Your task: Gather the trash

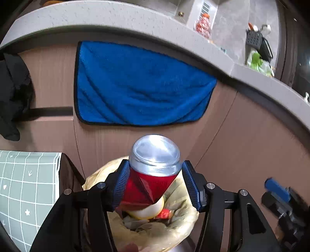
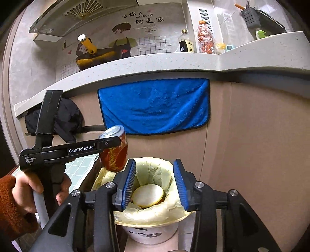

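The left gripper [image 1: 156, 186] jaws are spread wide around a dented red can [image 1: 153, 174] over the bin [image 2: 151, 232]. The right gripper [image 2: 154, 184] jaws are parted and empty.

Home kitchen. Pale speckled stone counter [image 2: 155, 60] spans view; range hood [image 2: 64, 25] at 11 o'clock; sauce bottle [image 2: 186, 41] and utensil holder [image 2: 250, 16] toward 1 o'clock; cartoon cook sticker [image 2: 120, 38] on tiled wall; blue towel [image 2: 155, 106] on cabinet front; lined bin [image 2: 151, 228] at 6 o'clock.
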`<state>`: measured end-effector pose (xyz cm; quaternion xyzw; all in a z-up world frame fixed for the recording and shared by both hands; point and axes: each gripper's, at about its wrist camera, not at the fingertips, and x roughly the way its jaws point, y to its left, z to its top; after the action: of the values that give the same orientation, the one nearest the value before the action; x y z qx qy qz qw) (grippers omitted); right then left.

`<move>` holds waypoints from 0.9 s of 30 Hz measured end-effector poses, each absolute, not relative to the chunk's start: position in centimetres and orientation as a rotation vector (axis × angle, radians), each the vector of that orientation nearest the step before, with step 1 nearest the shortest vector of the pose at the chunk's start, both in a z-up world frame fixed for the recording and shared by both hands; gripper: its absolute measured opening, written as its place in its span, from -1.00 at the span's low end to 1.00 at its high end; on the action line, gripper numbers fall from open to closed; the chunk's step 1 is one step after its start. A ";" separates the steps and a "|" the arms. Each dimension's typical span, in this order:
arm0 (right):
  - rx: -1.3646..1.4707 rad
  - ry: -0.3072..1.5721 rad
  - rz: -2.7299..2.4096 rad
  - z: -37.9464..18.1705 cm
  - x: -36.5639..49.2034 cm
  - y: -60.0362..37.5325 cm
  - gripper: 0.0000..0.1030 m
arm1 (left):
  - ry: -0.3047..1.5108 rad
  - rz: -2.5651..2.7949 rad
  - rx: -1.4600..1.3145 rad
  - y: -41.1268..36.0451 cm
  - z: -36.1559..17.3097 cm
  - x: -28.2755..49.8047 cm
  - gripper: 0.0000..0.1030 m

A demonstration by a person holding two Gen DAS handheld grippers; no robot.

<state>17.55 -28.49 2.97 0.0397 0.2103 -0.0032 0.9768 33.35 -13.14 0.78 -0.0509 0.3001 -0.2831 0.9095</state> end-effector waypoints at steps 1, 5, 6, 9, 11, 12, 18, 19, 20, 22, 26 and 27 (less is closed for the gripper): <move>0.085 0.426 -0.004 2.9 17.6 -28.6 -0.26 | 0.627 -0.578 -0.080 -13.3 0.2 33.3 0.11; 0.108 0.432 0.011 2.5 17.9 -28.7 -0.25 | 0.669 -0.538 -0.106 -13.0 -2.3 33.9 0.12; 0.110 0.430 0.015 2.4 17.9 -28.7 -0.24 | 0.680 -0.538 -0.128 -12.7 -2.6 34.2 0.12; 0.109 0.435 0.018 2.1 17.9 -28.5 -0.24 | 0.666 -0.504 -0.152 -12.0 -2.9 33.6 0.12; 0.107 0.444 0.022 2.0 17.6 -28.4 -0.24 | 0.630 -0.483 -0.145 -11.2 -2.2 31.9 0.12; 0.108 0.445 0.023 2.0 17.3 -28.3 -0.24 | 0.617 -0.479 -0.143 -10.9 -2.0 31.1 0.12; 0.138 0.451 0.068 3.0 13.7 -26.9 -0.14 | 0.533 -0.386 -0.012 -8.5 0.3 20.7 0.12; 0.137 0.454 0.090 3.1 12.8 -26.5 -0.13 | 0.534 -0.374 0.002 -8.1 0.6 19.4 0.12; 0.135 0.460 0.109 3.1 12.0 -26.0 -0.09 | 0.532 -0.360 0.019 -7.6 1.0 17.4 0.12; 0.119 0.495 0.132 3.0 10.1 -24.7 -0.05 | 0.516 -0.328 0.034 -6.5 1.8 13.7 0.12; 0.069 0.485 0.144 2.8 5.9 -22.3 -0.05 | 0.502 -0.260 0.043 -5.0 2.6 8.0 0.12; 0.062 0.480 0.139 2.8 4.9 -21.7 -0.05 | 0.497 -0.237 0.044 -4.6 2.7 6.8 0.12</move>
<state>4.93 -21.75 2.77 0.0307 0.2373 0.0686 0.9685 6.77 -4.63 2.73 0.0216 0.2454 -0.1168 0.9621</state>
